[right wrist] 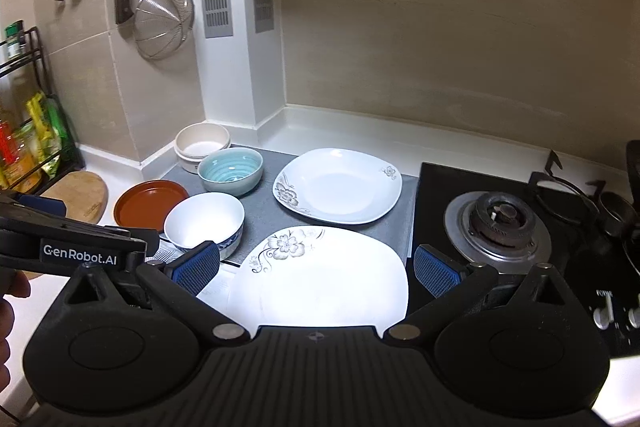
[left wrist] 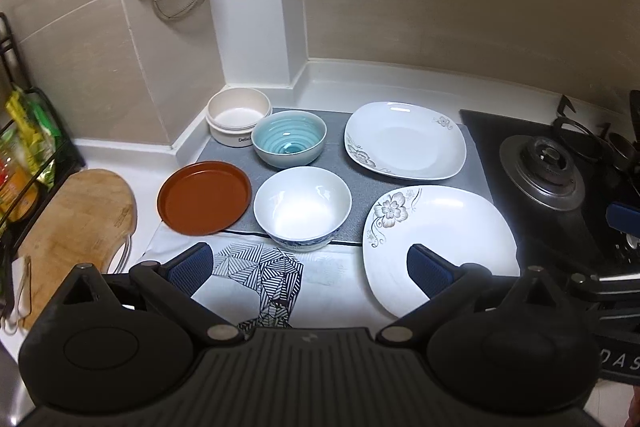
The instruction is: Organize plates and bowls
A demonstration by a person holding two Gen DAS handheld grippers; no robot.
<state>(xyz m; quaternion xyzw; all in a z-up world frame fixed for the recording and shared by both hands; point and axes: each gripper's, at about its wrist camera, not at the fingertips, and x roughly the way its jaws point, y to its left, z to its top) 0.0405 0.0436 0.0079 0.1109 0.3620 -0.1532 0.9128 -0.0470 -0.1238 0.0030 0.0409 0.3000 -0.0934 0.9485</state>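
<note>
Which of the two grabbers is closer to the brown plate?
Left. The left gripper hovers open just in front of the brown plate; the right gripper, also open, hangs over the near flowered plate, further right.

Near floral plate's (right wrist: 320, 279) front edge behind the right claw's (right wrist: 316, 269) body.

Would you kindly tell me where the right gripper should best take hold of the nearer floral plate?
Probably the near rim of the nearer floral plate, approached low from the front by the open right gripper. The plate lies flat and shallow, so only its raised edge offers the fingers purchase.
</note>
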